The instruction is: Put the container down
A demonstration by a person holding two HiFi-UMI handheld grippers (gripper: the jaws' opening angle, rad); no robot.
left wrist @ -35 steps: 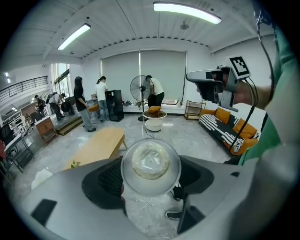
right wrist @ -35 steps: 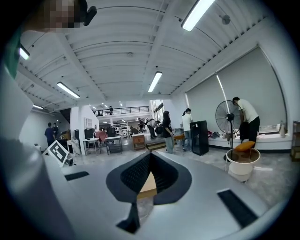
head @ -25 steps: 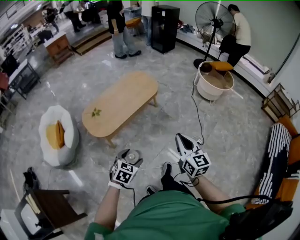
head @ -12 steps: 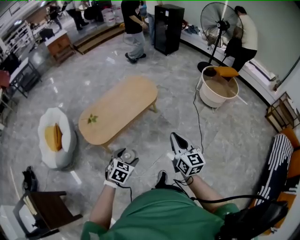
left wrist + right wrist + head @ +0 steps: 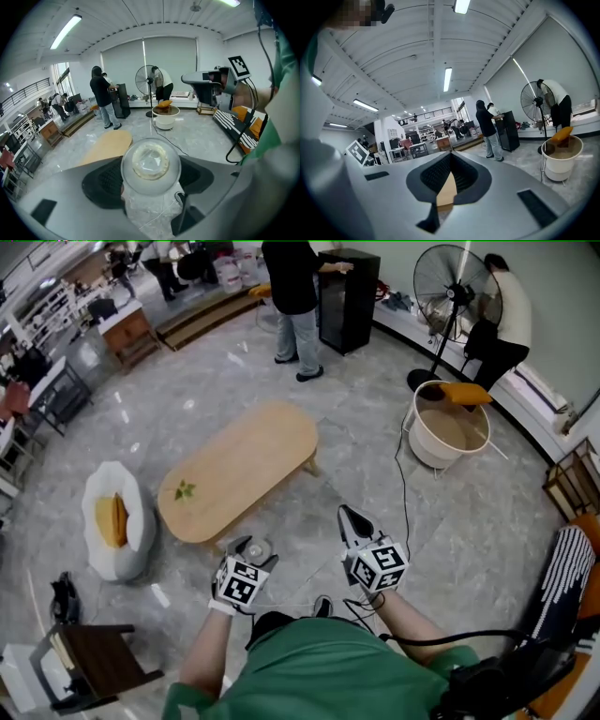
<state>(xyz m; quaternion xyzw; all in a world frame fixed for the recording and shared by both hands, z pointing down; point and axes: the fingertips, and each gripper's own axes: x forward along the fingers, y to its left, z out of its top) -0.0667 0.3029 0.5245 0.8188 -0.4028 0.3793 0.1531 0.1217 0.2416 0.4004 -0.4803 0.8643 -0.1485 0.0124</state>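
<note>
The left hand-held gripper (image 5: pixel 254 553) is clamped on a clear round container (image 5: pixel 150 162), carried above the floor just short of the desk's (image 5: pixel 239 470) near end. The right hand-held gripper (image 5: pixel 355 523) is closed and empty. The set-down likely comes next: reach over the desk, lower, then release.

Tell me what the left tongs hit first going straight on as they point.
Probably the near end of the wooden table: the left tongs, shut on the clear container, point toward it. Height is unclear, so they might pass above its top.
</note>
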